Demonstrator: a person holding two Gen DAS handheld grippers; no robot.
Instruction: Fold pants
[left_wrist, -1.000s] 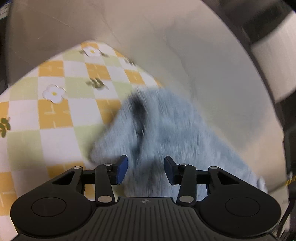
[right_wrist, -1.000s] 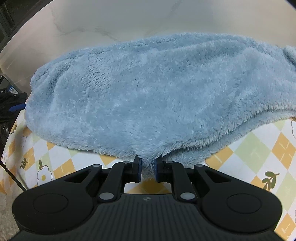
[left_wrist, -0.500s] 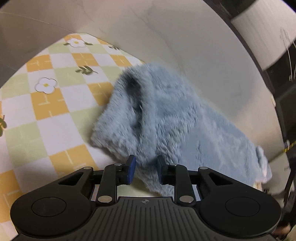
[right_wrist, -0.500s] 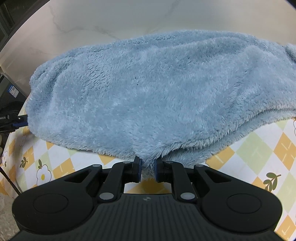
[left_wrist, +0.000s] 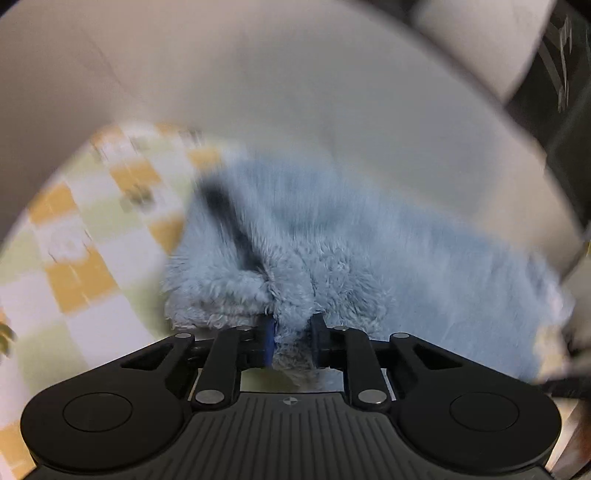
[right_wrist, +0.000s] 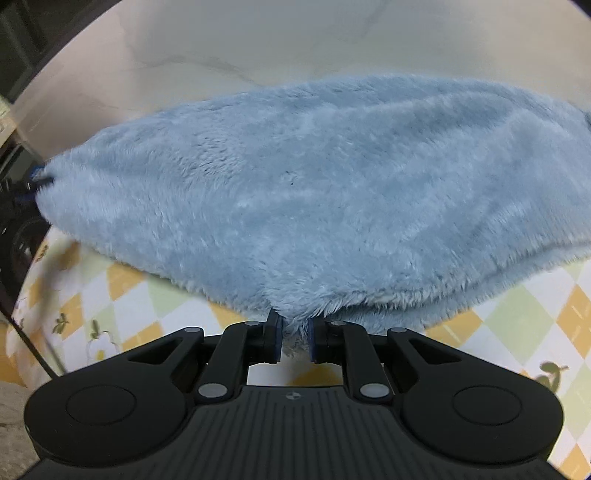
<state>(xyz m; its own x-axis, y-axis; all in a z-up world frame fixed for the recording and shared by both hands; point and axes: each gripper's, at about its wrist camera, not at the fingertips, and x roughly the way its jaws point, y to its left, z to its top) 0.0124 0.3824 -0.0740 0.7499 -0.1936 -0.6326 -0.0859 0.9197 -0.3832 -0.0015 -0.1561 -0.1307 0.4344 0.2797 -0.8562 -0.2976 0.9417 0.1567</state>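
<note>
With the right gripper (right_wrist: 294, 341) clamped on the near hem of the fluffy blue pants (right_wrist: 314, 192) lying on the checked cloth (right_wrist: 517, 314), the left gripper (left_wrist: 291, 345), closing on fleece at its twelve o'clock, should bite fully before lifting.

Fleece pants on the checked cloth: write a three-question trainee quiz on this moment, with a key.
1. True or false: the right claw is shut on the edge of the blue fleece pants.
2. What lies under the pants? A) bare wood B) a checked tablecloth with flowers C) a metal tray
3. Fill in: in the left wrist view, the fabric between the pads of the left claw is the colour ____.

Key: 1 true. 2 B. 3 light blue; the left claw's jaws are closing with a tuft of the pants' edge between them.
</note>
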